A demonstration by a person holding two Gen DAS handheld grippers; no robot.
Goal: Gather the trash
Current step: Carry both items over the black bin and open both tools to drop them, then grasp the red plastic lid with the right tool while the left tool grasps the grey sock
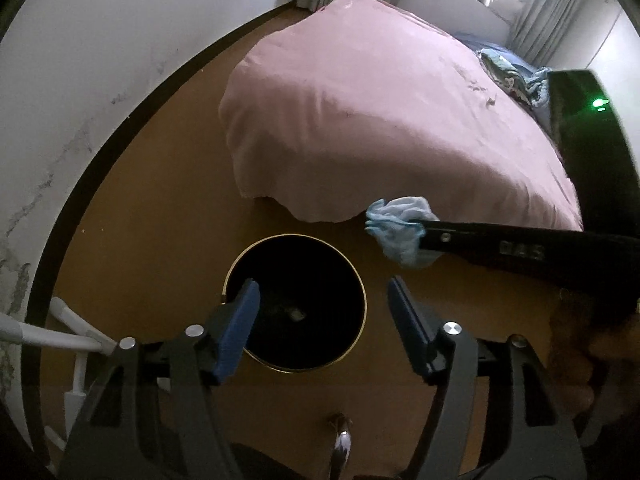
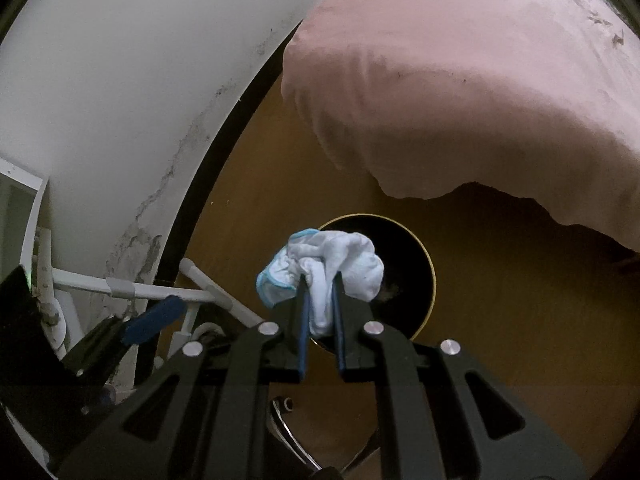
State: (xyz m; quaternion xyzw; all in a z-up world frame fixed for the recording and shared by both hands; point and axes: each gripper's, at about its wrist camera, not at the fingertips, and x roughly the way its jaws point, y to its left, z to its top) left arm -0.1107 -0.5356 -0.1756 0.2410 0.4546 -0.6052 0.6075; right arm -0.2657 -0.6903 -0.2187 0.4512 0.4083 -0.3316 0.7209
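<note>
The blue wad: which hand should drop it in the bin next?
The right. Its tongs are shut on the crumpled blue wad, close to the black bin. The left tongs are open and empty above that bin.

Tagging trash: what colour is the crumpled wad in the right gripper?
Pale blue-white wad; clearest in the right wrist view.

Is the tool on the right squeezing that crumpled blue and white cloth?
Touching. In the right wrist view, the right tool has both fingers pressed against the crumpled cloth, pinching it above the black bin.
</note>
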